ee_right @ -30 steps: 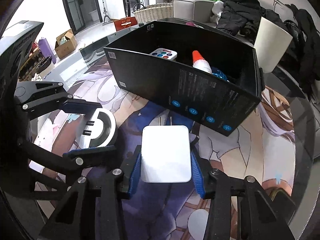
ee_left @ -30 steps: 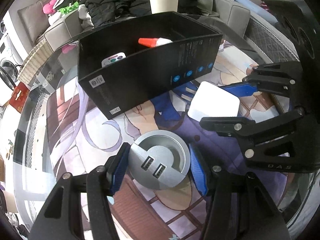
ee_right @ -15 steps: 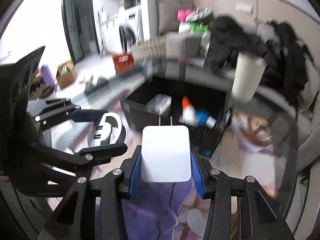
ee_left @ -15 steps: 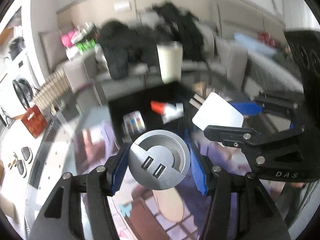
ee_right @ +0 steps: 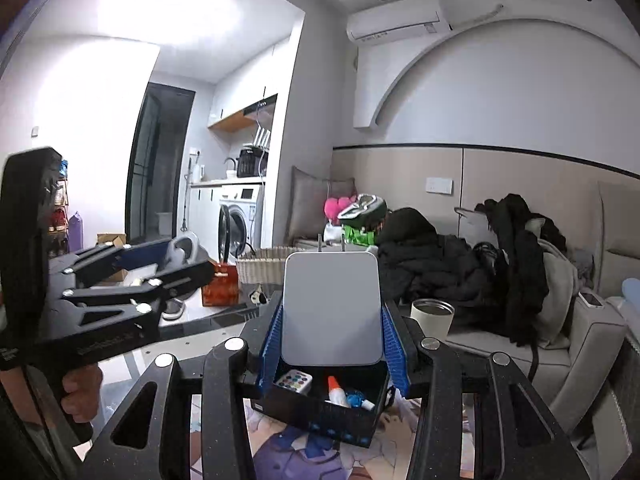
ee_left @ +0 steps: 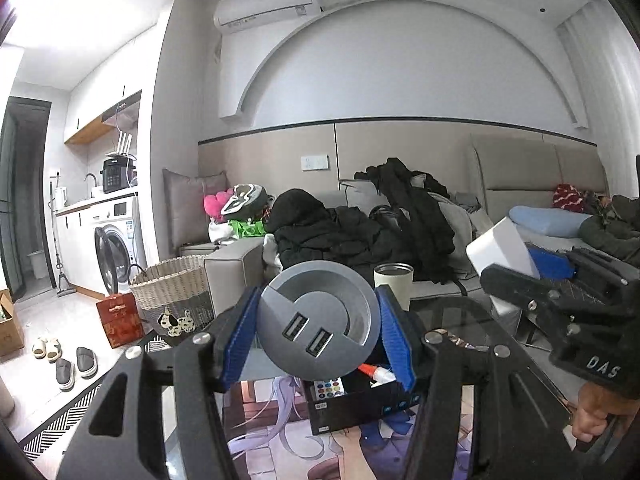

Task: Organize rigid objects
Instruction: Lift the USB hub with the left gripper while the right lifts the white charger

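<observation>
Closest in on the left wrist view, the left gripper (ee_left: 318, 330) is clamped onto the round grey USB hub (ee_left: 318, 320), its blue pads (ee_left: 238, 344) pressed against the curved sides, the two ports facing the camera. The grip sits across the widest part, which looks like the sensible choice for a disc that would otherwise roll out.

On the right wrist view, the right gripper (ee_right: 332, 340) is closed on the white charger (ee_right: 331, 308), squeezing its flat edges, the two prongs pointing up and away from the fingers. Prongs kept clear of the pads, so nothing bends.

Both pieces are up in the air, cameras tilted toward the room rather than the tabletop. From the left view the charger (ee_left: 502, 250) shows at right, held high and well apart from the hub.

Just beyond and below the fingers sits the black box (ee_right: 324, 404), open-topped, on the printed mat (ee_right: 288, 452). Inside it lie a small colour-button remote (ee_right: 294, 381), a white bottle with an orange tip (ee_right: 336, 392) and a blue object (ee_right: 354, 400), lined up along the floor of the box. That reads as the collection spot, and I'd judge both held items are headed there.

Behind the box stands a cream tumbler (ee_right: 432, 316), near the table's far edge. Farther back, a grey sofa (ee_right: 592, 332) piled with dark coats (ee_right: 436, 264), and a wicker basket (ee_right: 260, 270) at left.
</observation>
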Demonstrator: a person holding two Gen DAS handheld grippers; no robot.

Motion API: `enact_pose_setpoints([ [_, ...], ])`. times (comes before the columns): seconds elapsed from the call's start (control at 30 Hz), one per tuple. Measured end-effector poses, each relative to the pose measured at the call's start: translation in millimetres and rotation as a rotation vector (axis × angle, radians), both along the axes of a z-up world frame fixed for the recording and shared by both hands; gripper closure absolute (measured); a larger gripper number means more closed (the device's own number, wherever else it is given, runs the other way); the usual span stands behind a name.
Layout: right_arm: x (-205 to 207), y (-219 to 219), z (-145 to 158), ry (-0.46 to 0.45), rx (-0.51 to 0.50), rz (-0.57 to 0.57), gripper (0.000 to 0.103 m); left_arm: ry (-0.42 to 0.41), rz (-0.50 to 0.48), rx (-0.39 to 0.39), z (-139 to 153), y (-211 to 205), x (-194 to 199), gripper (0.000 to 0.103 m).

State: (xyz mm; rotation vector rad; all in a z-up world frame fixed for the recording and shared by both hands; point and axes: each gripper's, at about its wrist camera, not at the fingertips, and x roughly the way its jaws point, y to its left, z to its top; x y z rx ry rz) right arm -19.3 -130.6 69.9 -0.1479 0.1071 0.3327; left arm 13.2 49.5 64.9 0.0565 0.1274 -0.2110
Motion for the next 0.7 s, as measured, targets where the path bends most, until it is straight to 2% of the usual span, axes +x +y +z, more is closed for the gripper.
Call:
enact_pose_setpoints([
  [0.33, 7.5, -0.5, 0.8, 0.027, 0.018, -0.005, 0.058, 0.021, 0.005, -0.023, 4.5, -9.2, 12.4, 0.046],
  [0.5, 28.1, -2.2, 2.5, 0.022, 0.03, -0.01, 0.058, 0.027, 0.007, -0.048, 6.1, -9.9, 29.1, 0.046],
  [0.6, 49.5, 1.6, -0.2, 0.047, 0.023, 0.011, 0.058, 0.024, 0.016, -0.053, 6.7, -12.9, 44.0, 0.046],
  [0.7, 69.8, 2.5, -2.8, 0.065, 0.035, -0.014, 0.058, 0.033, 0.034, -0.067, 6.2, -14.3, 64.7, 0.046],
])
